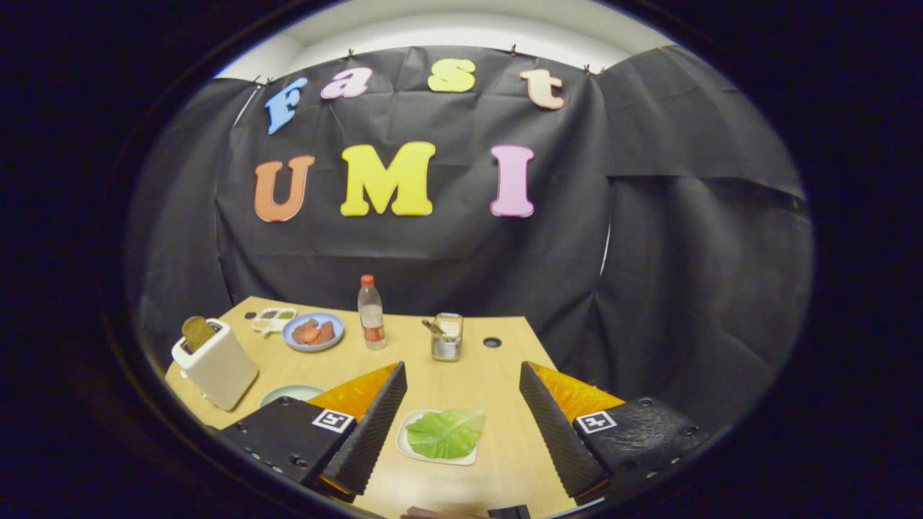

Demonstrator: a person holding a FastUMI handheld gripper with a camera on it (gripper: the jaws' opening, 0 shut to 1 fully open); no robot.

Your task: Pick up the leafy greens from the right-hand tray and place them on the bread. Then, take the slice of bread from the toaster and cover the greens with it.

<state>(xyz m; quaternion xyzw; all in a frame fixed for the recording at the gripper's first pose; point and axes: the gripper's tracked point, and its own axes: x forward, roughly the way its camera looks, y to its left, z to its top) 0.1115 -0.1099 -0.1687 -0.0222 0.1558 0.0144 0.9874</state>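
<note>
Bench (476, 375) of pale wood runs back to the black cloth wall, its far edge meeting the cloth and its right edge cutting off just beyond the right finger. Open wood lies ahead of the fingers, between the greens and the things along the back.

Gripper (461, 425) hovers above the bench with its fingers (375, 425) wide apart, holding nothing and touching nothing. Between them, nearer the left finger, a white tray (404, 445) lies flat with the greens (445, 432) on it, one broad leaf covering most of the tray.

Left of the fingers a white toaster (216, 364) stands near the bench's left edge, with a bread slice (197, 331) sticking up from its slot. Just beside the toaster's base, partly hidden by the left finger, sits a pale plate (288, 394); what it carries cannot be told. Farther back are a small tray (272, 319) with compartments, a blue plate (313, 331) of reddish food, a bottle (371, 313) with a red cap, and a glass jar (447, 337) with something standing in it. A dark round hole (492, 342) shows in the wood right of the jar.
</note>
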